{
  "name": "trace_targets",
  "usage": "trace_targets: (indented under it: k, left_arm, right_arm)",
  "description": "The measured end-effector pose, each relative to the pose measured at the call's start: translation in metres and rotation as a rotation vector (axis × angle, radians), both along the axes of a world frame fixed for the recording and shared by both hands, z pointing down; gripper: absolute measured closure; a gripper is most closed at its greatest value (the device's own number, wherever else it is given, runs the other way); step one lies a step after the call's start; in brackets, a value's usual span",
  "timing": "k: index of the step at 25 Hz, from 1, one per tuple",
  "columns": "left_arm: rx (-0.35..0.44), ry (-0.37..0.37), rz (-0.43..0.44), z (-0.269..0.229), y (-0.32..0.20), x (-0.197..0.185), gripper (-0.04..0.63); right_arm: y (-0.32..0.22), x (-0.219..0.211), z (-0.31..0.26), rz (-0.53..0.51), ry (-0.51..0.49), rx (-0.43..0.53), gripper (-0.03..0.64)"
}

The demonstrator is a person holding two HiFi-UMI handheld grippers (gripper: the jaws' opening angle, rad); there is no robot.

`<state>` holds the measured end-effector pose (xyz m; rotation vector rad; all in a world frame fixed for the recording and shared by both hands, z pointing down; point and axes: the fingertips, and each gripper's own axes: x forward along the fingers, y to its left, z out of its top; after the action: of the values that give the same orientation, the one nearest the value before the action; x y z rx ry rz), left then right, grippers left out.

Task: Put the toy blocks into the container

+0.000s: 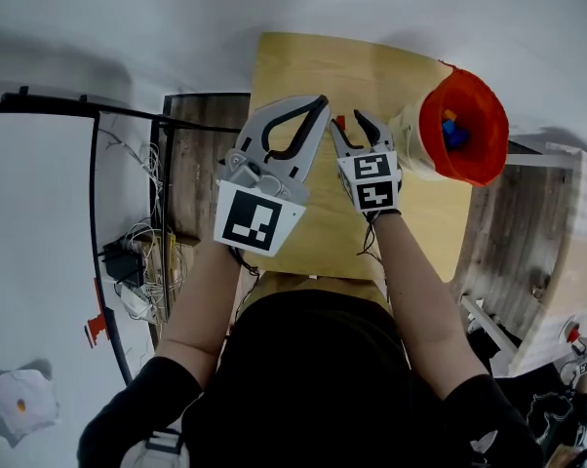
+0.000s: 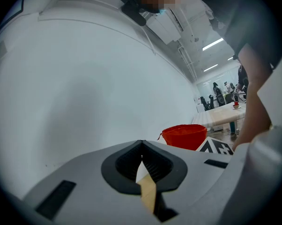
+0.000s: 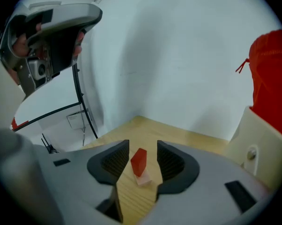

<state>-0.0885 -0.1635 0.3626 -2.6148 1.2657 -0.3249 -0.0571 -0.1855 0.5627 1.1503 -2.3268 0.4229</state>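
Note:
A small red block (image 3: 139,161) stands on end on a pale block (image 3: 144,178) on the wooden table (image 1: 303,66). My right gripper (image 3: 143,154) is open around it; both pads stand clear of the block's sides. From the head view the red block (image 1: 340,122) peeks out at the right gripper (image 1: 348,122) tips. The container is a red-lined fabric bag (image 1: 464,130) at the table's right edge, with blue and orange blocks inside. My left gripper (image 1: 321,100) hovers left of the right one, jaws shut with nothing in them. In the left gripper view its tips (image 2: 141,144) meet, with the bag (image 2: 184,136) beyond.
A black metal frame (image 1: 94,193) and a tangle of cables (image 1: 137,252) are on the floor left of the table. A pale bench (image 1: 567,261) stands at the right. A white wall rises behind the table. Distant people and desks show in the left gripper view.

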Motion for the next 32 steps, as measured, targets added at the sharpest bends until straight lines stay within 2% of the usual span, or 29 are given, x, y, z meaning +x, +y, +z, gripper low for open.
trace_targets:
  k: [4, 7, 10, 11, 12, 16, 22, 26, 32]
  left_arm:
    - [-0.009, -0.002, -0.002, 0.004, 0.0, -0.007, 0.584]
    - [-0.022, 0.002, -0.015, 0.007, -0.001, -0.012, 0.584]
    - [-0.021, 0.001, -0.019, 0.007, 0.0, -0.017, 0.584]
    - [-0.022, 0.003, -0.023, 0.008, 0.0, -0.019, 0.584]
    - [-0.023, 0.004, -0.026, 0.008, 0.0, -0.02, 0.584]
    - [-0.021, 0.004, -0.03, 0.008, 0.002, -0.024, 0.584]
    - [-0.002, 0.028, -0.032, -0.002, 0.002, -0.025, 0.584]
    - [0.025, 0.049, -0.032, -0.016, 0.004, -0.02, 0.584]
    - [0.089, 0.041, -0.006, -0.044, 0.017, -0.011, 0.584]
  right_arm:
    - [-0.001, -0.003, 0.028, -0.002, 0.013, -0.065, 0.428]
    - [0.0, -0.007, 0.044, 0.017, -0.025, -0.138, 0.422]
    - [0.004, -0.004, 0.055, 0.037, -0.01, -0.163, 0.422]
    - [0.005, -0.002, 0.057, 0.04, 0.013, -0.161, 0.445]
    - [0.006, 0.0, 0.059, 0.04, 0.035, -0.156, 0.532]
    - [0.007, -0.004, 0.054, 0.008, 0.053, -0.125, 0.532]
    - [0.007, -0.004, 0.001, -0.019, 0.031, 0.01, 0.532]
    - [0.012, -0.007, -0.063, -0.045, -0.027, 0.146, 0.532]
    - [0.032, -0.006, -0.172, -0.075, -0.097, 0.379, 0.532]
